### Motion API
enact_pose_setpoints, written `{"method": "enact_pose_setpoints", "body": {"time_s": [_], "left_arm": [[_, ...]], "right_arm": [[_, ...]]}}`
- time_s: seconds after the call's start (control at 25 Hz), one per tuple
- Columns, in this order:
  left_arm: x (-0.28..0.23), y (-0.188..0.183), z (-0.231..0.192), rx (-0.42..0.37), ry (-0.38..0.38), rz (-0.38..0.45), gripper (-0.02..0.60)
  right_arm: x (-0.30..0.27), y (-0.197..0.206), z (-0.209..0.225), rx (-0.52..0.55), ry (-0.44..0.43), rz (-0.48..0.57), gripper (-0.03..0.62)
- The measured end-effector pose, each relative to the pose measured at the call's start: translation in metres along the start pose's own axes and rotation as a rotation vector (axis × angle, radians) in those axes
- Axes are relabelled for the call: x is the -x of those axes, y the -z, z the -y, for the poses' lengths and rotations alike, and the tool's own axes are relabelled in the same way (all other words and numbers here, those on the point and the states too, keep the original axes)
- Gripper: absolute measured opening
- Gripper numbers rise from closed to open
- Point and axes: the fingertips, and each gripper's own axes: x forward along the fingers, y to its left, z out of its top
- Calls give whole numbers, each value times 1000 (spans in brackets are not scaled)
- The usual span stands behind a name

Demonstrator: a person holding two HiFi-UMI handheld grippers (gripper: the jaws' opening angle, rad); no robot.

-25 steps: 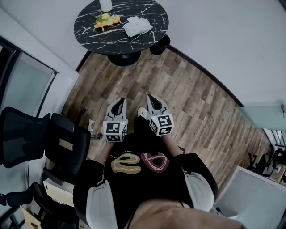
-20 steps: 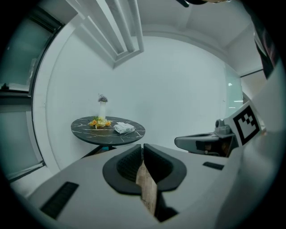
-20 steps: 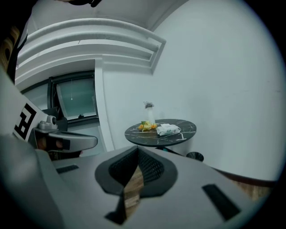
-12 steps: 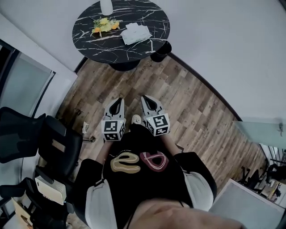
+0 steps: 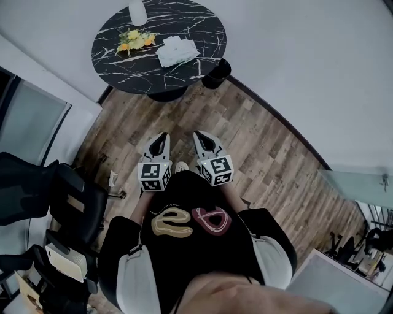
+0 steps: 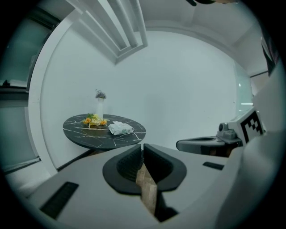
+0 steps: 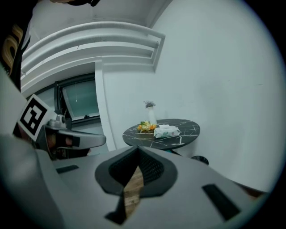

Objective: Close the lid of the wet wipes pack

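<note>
The white wet wipes pack (image 5: 177, 50) lies on a round black marble table (image 5: 202, 30) far ahead, also seen as the pack (image 6: 120, 128) in the left gripper view and the pack (image 7: 166, 131) in the right gripper view. Its lid is too small to make out. My left gripper (image 5: 164, 135) and right gripper (image 5: 199, 134) are held side by side in front of my torso, over the wooden floor, well short of the table. Both are shut on nothing, jaws meeting at the tips (image 6: 142, 147) (image 7: 136, 149).
Orange and yellow flowers (image 5: 135, 40) and a white vase (image 5: 137, 11) share the table. A black pot (image 5: 216, 72) stands on the floor by the table base. Black office chairs (image 5: 37, 196) crowd the left. A white wall curves behind the table.
I have stepped forward over the floor: the chairs have slid back on the left and the table has shifted left in view. Both grippers stay shut, side by side.
</note>
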Motion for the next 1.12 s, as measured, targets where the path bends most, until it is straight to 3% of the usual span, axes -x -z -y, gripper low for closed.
{"method": "enact_pose_setpoints", "body": {"time_s": [0.12, 0.4, 0.64, 0.84, 1.12], "left_arm": [[-11, -3, 1, 50, 15, -5, 31], [-29, -8, -2, 43, 51, -12, 31], [-52, -5, -17, 39, 66, -47, 31], [-82, -21, -35, 20, 88, -51, 31], [-129, -44, -65, 3, 126, -53, 31]], "right_arm": [[0, 3, -5, 51, -35, -15, 11], [-12, 6, -15, 87, -82, -37, 11], [-33, 2, 0, 82, -60, -48, 11], [-60, -7, 17, 123, -31, -65, 11], [-110, -31, 35, 89, -4, -51, 11]]}}
